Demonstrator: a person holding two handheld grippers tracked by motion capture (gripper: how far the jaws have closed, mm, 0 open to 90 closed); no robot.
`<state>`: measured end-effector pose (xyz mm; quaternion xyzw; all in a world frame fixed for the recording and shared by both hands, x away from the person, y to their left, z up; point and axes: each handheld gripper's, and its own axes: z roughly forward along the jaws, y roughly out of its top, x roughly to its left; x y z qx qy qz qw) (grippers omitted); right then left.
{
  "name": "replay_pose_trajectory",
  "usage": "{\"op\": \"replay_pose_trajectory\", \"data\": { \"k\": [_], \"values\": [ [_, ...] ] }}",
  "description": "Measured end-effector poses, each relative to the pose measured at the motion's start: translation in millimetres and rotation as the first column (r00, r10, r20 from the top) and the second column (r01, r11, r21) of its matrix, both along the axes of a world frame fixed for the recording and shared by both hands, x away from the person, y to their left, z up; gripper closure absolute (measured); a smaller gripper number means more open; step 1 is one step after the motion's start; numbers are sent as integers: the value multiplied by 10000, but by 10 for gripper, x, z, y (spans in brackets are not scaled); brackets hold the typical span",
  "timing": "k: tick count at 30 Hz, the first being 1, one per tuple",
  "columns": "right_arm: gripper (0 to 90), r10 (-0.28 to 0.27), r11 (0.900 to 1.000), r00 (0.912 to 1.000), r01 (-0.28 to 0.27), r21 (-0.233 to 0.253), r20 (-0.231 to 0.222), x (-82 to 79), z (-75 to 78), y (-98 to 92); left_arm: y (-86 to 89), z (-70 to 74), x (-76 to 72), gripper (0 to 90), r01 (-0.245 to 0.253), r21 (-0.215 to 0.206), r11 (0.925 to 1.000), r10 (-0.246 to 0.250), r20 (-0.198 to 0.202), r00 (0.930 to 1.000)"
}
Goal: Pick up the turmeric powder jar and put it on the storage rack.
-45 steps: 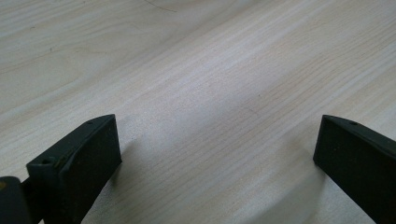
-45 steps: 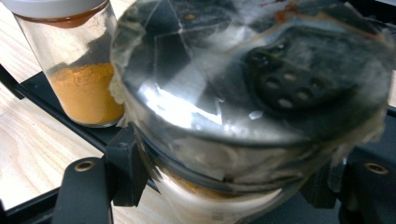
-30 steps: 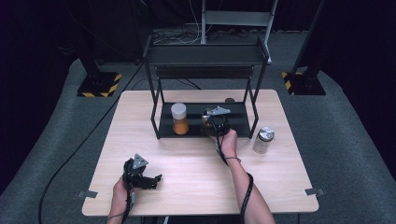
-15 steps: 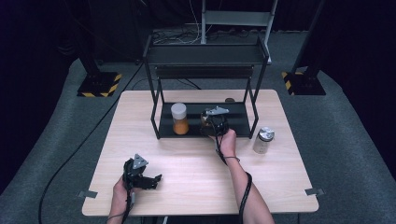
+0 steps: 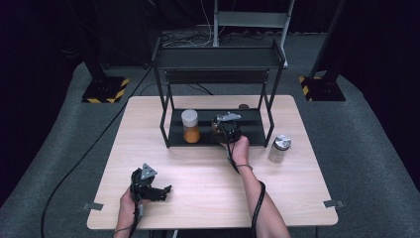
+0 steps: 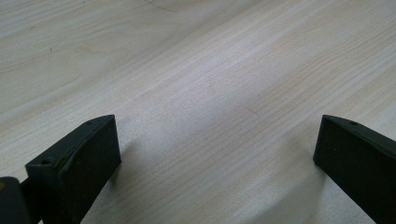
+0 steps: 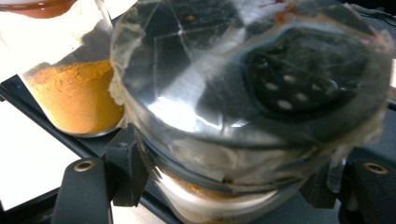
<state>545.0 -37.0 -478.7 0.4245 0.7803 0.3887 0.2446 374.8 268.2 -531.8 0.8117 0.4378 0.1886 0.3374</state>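
room: dark space, grey carpet floor, a pale wood-grain table in the middle.
rack: black metal two-tier shelf standing at the table's far side.
right gripper: reached onto the rack's lower tier, jaws pressed against the sides of a clear shaker jar, pinching it just beside the orange jar.
shaker jar: round, glossy, dark sifter top with small holes under a wrinkled clear film; its contents are hard to make out.
orange jar: white cap, orange powder, upright on the lower tier.
left gripper: low over the near-left table, jaws spread wide with bare wood between them.
metal-capped jar: alone on the table, right of the rack.
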Motion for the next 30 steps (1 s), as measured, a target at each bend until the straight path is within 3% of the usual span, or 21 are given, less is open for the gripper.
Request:
{"op": "replay_pose_trajectory", "data": {
  "k": [20,30],
  "values": [
    [301,66,9999,9999,-67,-87,-132,69,-96,100,-2,0,-1,1,-7,-8,10000,7,7,10000],
    [302,-98,9973,9995,120,730,-292,93,-167,39,0,-1,2,1,0,-18,10000,0,-13,10000]
  ]
}}
